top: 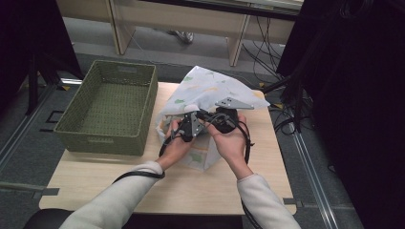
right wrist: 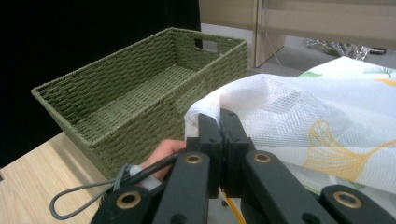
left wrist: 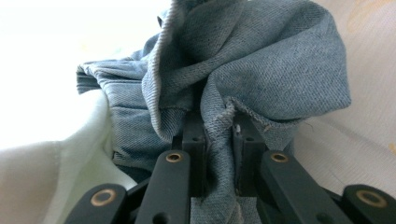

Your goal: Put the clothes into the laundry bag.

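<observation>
Near the light wooden tabletop's (top: 191, 186) far edge, the left gripper (left wrist: 218, 128) clenches crumpled blue denim fabric (left wrist: 261, 60) while the right gripper (right wrist: 219, 122) pinches a white leaf-printed mesh bag (right wrist: 317, 121), beside a green woven basket (top: 111, 102) at the left edge.

Denim (left wrist: 261, 70) — lower end hidden between left gripper (left wrist: 218, 140) jaws, full shape untellable. Bag (right wrist: 317, 126) cut off at right edge in right gripper view. Basket (top: 107, 107) hides table (top: 191, 186) beneath — near wall unseen inside.

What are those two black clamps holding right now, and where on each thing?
The left gripper pinches a fold of blue denim cloth by its seamed edge. The right gripper is clamped on the rim of the white mesh bag.
</observation>
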### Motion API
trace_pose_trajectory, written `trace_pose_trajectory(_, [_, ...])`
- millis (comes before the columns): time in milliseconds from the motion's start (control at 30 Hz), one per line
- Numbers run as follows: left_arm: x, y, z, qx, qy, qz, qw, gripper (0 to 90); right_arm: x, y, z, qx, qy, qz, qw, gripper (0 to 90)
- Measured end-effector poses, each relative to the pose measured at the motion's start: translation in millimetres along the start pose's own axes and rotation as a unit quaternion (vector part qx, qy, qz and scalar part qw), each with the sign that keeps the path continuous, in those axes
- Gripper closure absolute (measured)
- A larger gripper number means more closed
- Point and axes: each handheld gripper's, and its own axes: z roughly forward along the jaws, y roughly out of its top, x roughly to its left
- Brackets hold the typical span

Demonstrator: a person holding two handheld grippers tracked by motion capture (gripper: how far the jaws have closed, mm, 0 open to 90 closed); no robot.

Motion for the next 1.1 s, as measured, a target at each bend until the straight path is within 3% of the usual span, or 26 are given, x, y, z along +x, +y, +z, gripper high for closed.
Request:
trace_pose_trajectory(33, [-1.1, -0.7, 0.8, 0.001, -0.004, -0.006, 1.0, 77.3, -0.4, 0.0, 0.0, 0.0, 0.0, 0.0, 1.0, 90.0])
trace_pose_trajectory(67, [3.6, 0.6, 0.8, 0.0, -0.001, 0.03, 0.9995, 77.1, -0.7, -0.2, 0.0, -0.001, -0.001, 0.001, 1.0, 90.0])
trace_pose_trajectory(100, [-0.2, -1.0, 0.5, -0.002, -0.001, 0.003, 1.0, 76.8, -1.5, -0.4, 0.1, -0.001, -0.001, 0.0, 1.0, 90.0])
trace_pose_trajectory(167, [-0.5, -2.4, -0.2, -0.005, -0.007, 0.0, 1.0, 75.7, -3.2, -0.8, 0.2, -0.001, -0.003, 0.002, 1.0, 90.0])
trace_pose_trajectory(200, [0.1, -2.9, -1.5, -0.006, 0.004, 0.007, 0.9999, 75.0, -4.1, -1.1, 0.1, -0.001, -0.004, 0.002, 1.0, 90.0])
trace_pose_trajectory(233, [-0.7, -4.0, -1.3, -0.007, -0.007, 0.003, 0.9999, 73.5, -4.7, -1.2, -0.1, 0.001, -0.005, 0.004, 1.0, 90.0])
trace_pose_trajectory(267, [0.5, -4.4, -2.6, -0.006, 0.005, 0.012, 0.9999, 71.2, -5.7, -1.3, 0.0, 0.0, -0.005, 0.002, 1.0, 90.0])
trace_pose_trajectory(367, [-2.4, -7.6, -2.8, -0.005, -0.04, -0.015, 0.9991, 59.9, -6.4, -1.2, -0.3, 0.0, -0.007, 0.004, 1.0, 90.0])
trace_pose_trajectory(400, [-2.6, -8.2, -4.4, -0.008, -0.045, -0.017, 0.9988, 57.0, -6.5, -1.3, -0.5, 0.0, -0.008, 0.005, 1.0, 90.0])
trace_pose_trajectory(467, [-1.1, -8.9, -10.6, -0.011, -0.045, -0.01, 0.9989, 51.0, -7.1, -1.1, -1.1, 0.002, -0.009, 0.005, 0.9999, 90.0])
trace_pose_trajectory(600, [1.1, -12.2, -27.7, -0.019, -0.082, -0.003, 0.9964, 39.9, -9.6, -1.5, -1.3, 0.004, -0.011, 0.007, 0.9999, 90.0])
trace_pose_trajectory(833, [10.0, -23.4, -66.1, -0.026, -0.11, 0.016, 0.9935, 38.3, -10.6, -2.0, -1.2, 0.004, -0.013, 0.007, 0.9999, 90.0])
trace_pose_trajectory(967, [25.9, -29.9, -88.2, -0.031, -0.083, 0.008, 0.9961, 40.5, -10.1, -1.8, -1.8, 0.006, -0.012, 0.007, 0.9999, 90.0])
trace_pose_trajectory(1033, [37.8, -34.7, -93.8, -0.016, -0.058, -0.012, 0.9981, 40.8, -10.4, -1.8, -1.8, 0.006, -0.012, 0.006, 0.9999, 90.0])
trace_pose_trajectory(1100, [46.8, -41.1, -93.4, 0.004, -0.047, -0.044, 0.998, 39.4, -10.0, -2.0, -0.9, 0.006, -0.012, 0.008, 0.9999, 90.0])
